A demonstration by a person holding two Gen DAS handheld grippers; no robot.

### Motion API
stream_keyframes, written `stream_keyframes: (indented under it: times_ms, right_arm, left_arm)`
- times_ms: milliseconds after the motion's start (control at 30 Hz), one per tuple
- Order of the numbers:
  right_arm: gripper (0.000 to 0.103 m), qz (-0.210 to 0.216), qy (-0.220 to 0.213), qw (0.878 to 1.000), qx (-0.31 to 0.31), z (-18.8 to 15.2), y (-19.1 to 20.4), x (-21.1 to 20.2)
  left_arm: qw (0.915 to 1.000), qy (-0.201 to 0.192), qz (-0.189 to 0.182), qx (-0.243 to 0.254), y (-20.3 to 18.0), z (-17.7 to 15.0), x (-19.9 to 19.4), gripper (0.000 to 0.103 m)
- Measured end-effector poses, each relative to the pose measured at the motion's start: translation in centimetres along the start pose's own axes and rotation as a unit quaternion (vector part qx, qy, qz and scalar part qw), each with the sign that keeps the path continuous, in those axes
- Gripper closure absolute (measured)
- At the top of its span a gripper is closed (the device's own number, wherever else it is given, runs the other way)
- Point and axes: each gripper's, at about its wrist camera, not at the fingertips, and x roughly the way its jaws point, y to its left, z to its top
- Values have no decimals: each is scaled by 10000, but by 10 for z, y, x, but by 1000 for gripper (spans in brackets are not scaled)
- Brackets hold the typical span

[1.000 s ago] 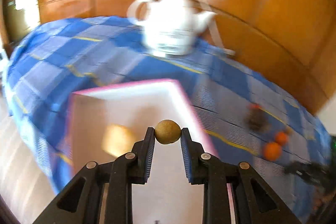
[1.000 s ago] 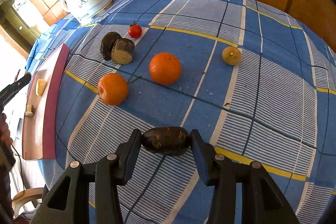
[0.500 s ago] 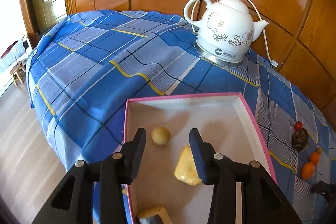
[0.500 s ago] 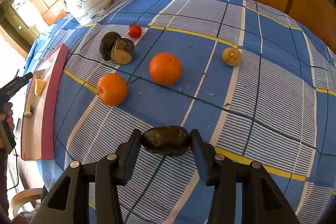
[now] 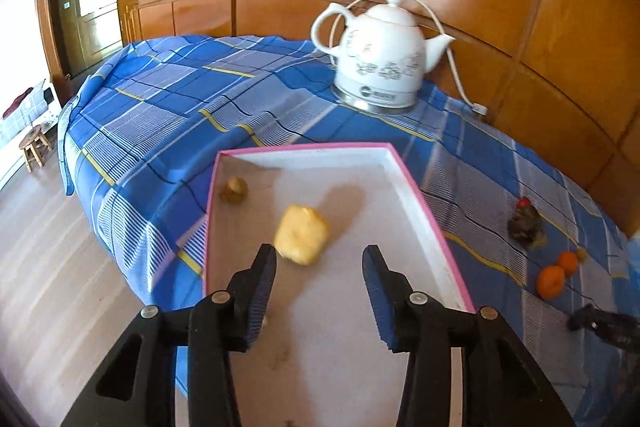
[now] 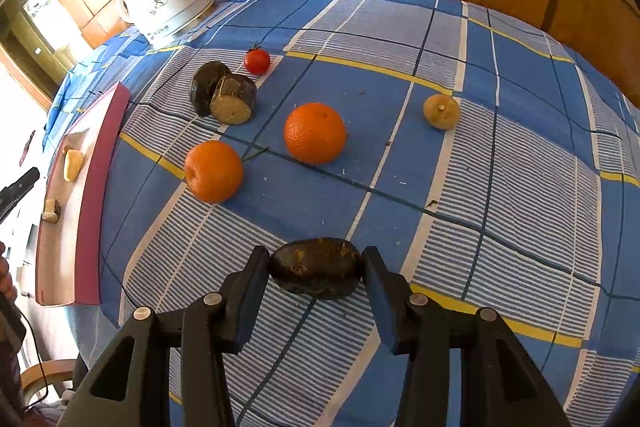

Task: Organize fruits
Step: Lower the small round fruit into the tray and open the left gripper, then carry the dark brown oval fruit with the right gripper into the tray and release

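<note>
The left gripper (image 5: 319,269) hangs empty over the pink-rimmed tray (image 5: 416,195), its jaws wide apart, a second after carrying a small round brownish fruit (image 5: 234,189) there; that fruit now lies in the tray's far left corner, apart from a pale yellow chunk (image 5: 301,234) near the middle. One more piece is thus sorted. To the right, the right gripper (image 6: 316,273) stays clamped on a dark oval fruit (image 6: 316,273) just above the blue checked tablecloth (image 6: 500,163), apparently next for the tray. Still loose on the cloth are two oranges (image 6: 315,132), a tomato (image 6: 257,61), a cut dark fruit (image 6: 224,94) and a small tan fruit (image 6: 441,111). A white kettle (image 5: 380,65) stands at the far edge.
</note>
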Motion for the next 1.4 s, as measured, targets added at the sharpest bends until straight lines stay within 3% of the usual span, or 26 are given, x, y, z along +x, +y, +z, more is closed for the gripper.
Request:
stream_keyframes:
  times_ms: [367,1033,1200,1400]
  right_arm:
    - [55,-96,-50,9999,-34,-1,3,0]
    - [55,-359,-165,9992,-9,-3,11,-5]
    - [55,84,-316,9993,-175,0,29,-25]
    - [55,696,-244,9944,-757,6,81,-29]
  left_arm:
    - [9997,9,-147,192,-19,-20,-17,57]
    - [9998,142,-149,20,-6,-35,-17,55]
    - [9999,131,-37,-50,4,-37,-16,55]
    - [9998,114,30,-185,16,-37,-16,55]
